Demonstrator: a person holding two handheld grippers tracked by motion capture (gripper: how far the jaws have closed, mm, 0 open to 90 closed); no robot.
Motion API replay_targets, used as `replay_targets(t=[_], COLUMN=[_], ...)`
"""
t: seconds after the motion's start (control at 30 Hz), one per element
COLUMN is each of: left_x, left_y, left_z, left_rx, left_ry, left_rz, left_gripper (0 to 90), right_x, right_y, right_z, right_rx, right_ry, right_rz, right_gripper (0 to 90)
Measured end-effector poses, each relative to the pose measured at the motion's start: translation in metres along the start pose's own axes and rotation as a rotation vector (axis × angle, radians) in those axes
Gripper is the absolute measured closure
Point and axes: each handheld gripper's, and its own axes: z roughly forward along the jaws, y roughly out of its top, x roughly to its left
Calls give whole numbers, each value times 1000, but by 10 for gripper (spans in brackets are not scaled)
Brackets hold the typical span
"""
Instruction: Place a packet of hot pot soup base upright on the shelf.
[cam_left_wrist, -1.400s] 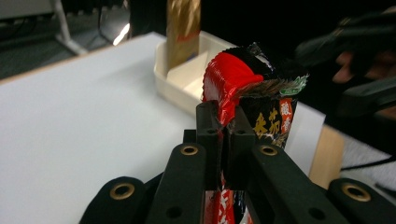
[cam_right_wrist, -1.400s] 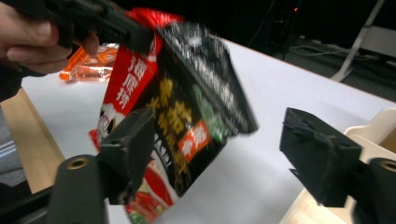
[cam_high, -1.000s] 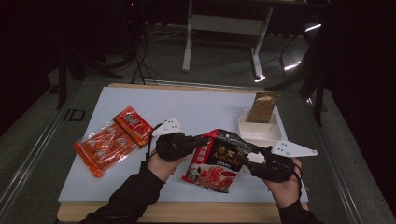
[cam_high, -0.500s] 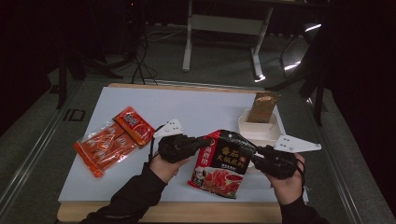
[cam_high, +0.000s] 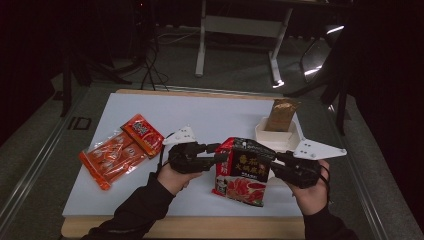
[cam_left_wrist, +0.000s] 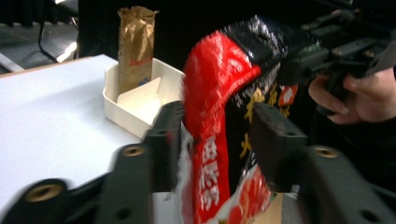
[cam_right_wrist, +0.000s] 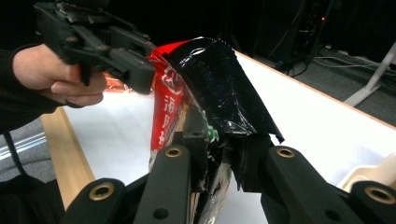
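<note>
Snack bag (cam_high: 242, 170) being held upright off desk (cam_high: 210, 115), near front edge, between both claws. Right claw (cam_right_wrist: 219, 154) being clamped on bag's edge. Left claw (cam_left_wrist: 215, 140) jaws just opening, half apart, bag between, no longer pinched. Handover to right judged underway. Farther back: white tray (cam_high: 276, 137) with brown pouch (cam_high: 282, 114).

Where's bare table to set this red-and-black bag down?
Bare patches: the far half of the table, behind both grippers, and the near-left corner below the orange packets. Crowded: the right side, where the white tray with its brown pouch sits just behind the bag.
</note>
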Motion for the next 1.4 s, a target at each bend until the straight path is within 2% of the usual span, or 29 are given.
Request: replay_targets(t=[0.1, 0.23, 0.3, 0.33, 0.37, 0.47, 0.6, 0.73, 0.93, 1.13, 1.17, 1.3, 1.33, 1.4], left_x=[0, -1, 0, 1, 0, 0, 3, 5, 6, 11, 12, 13, 13, 13], left_y=[0, 0, 0, -3, -5, -8, -15, -22, -33, -47, -51, -57, -63, -69], left_z=[-4, -10, -11, -15, -19, -21, -29, -36, -46, -56, -59, -61, -62, -63], left_rx=[0, -10, -8, -7, 0, -3, -1, 1, 19, 28, 27, 28, 27, 43], left_ry=[4, 10, 10, -10, -11, 4, 45, 82, 117, 127, 133, 134, 138, 145], left_rz=[17, 7, -7, -5, 17, 24, 25, 30, 38, 25, 31, 42, 47, 57], left_gripper=[443, 296, 286, 231, 207, 169, 136, 40, 28, 28, 28, 29, 29, 30], right_x=[-3, -5, -5, -8, -9, -11, -16, -20, -29, -40, -46, -52, -52, -62], right_y=[3, 10, 10, 14, 15, 18, 24, 29, 37, 42, 45, 48, 48, 51], right_z=[-3, -7, -7, -8, -8, -9, -11, -15, -23, -30, -34, -37, -37, -40], right_rx=[-14, -31, -31, -38, -41, -42, -51, -59, -77, -91, -94, -97, -97, -102], right_ry=[3, 3, 3, 2, 2, -6, -16, -31, -61, -90, -108, -123, -123, -148], right_rz=[12, 3, 3, 3, 6, 1, 5, -1, 0, 11, 8, 4, 4, 7], right_gripper=[774, 774, 774, 774, 773, 774, 773, 773, 773, 772, 772, 772, 772, 772])
